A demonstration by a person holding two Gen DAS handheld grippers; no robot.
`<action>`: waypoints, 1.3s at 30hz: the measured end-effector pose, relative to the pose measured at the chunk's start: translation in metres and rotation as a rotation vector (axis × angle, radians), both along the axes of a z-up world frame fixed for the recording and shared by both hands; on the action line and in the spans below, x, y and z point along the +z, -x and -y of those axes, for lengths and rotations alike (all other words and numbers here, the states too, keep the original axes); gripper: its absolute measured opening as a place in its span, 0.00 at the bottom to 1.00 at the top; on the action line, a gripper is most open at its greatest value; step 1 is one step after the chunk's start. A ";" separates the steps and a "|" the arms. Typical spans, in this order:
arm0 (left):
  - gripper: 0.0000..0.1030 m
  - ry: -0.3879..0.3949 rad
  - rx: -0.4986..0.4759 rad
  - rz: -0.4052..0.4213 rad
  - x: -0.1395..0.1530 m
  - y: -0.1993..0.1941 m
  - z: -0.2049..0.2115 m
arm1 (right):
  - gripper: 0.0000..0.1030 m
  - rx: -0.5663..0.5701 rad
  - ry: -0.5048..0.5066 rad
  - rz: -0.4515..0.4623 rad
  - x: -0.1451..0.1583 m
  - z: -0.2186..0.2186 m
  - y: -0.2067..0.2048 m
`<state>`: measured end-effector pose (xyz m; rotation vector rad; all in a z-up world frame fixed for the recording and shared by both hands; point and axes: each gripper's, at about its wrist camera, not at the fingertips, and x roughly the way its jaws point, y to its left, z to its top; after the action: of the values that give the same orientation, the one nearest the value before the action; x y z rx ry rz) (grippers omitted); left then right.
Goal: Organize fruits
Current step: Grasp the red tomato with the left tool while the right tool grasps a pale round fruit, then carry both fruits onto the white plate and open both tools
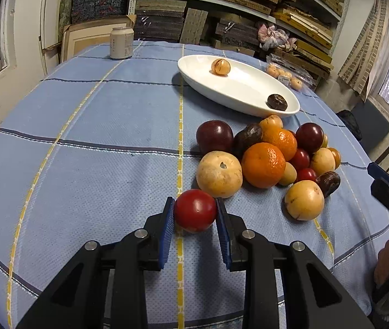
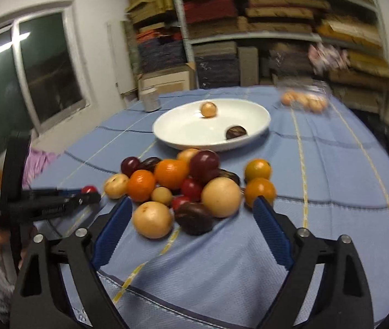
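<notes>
On the blue-clothed table (image 1: 84, 126), a white dish (image 1: 238, 87) lies far of the fruit heap (image 1: 265, 153). The left gripper (image 1: 195, 213) has its jaws clamped across the red tomato (image 1: 195, 210), near-left of the heap: likely light, smooth, bruisable, best held at its widest girth. The right gripper (image 2: 193, 213) jaws gape empty.

- The left wrist view looked forward and down along the left gripper (image 1: 195, 208), set low and close over the blue tablecloth (image 1: 84, 137); a red fruit (image 1: 195, 210) sat pinched between its jaws.
- Beyond those jaws and to their right lay the fruit pile (image 1: 265, 156), then the white dish (image 1: 238, 87), with shelves (image 1: 222, 0) behind.
- The right wrist view, blurred, looked forward over the right gripper (image 2: 193, 205), its jaws spread before the same pile (image 2: 189, 183).
- Both views shared pile, dish (image 2: 211, 126) and shelves; each caught the other gripper at its edge.
</notes>
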<state>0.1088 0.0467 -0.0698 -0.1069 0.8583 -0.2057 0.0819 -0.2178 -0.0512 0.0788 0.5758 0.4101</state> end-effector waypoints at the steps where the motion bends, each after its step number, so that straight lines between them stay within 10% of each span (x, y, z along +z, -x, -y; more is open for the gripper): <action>1: 0.29 0.003 0.001 0.002 0.000 0.000 -0.001 | 0.83 0.000 0.009 -0.008 -0.001 -0.001 -0.001; 6: 0.29 0.005 -0.005 0.008 0.001 0.002 -0.001 | 0.44 -0.043 -0.002 -0.150 -0.017 0.003 -0.022; 18: 0.29 0.017 -0.019 0.017 0.002 0.003 0.000 | 0.45 0.079 0.079 -0.197 -0.027 -0.068 -0.016; 33: 0.29 0.027 -0.036 0.020 0.003 0.003 0.000 | 0.55 0.019 -0.043 -0.363 -0.045 -0.062 -0.056; 39: 0.29 0.023 -0.031 0.013 0.002 0.002 0.000 | 0.44 0.050 -0.072 -0.366 -0.044 -0.061 -0.054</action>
<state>0.1068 0.0470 -0.0675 -0.1139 0.8452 -0.2451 0.1355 -0.1569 -0.0955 0.2113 0.9249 0.4686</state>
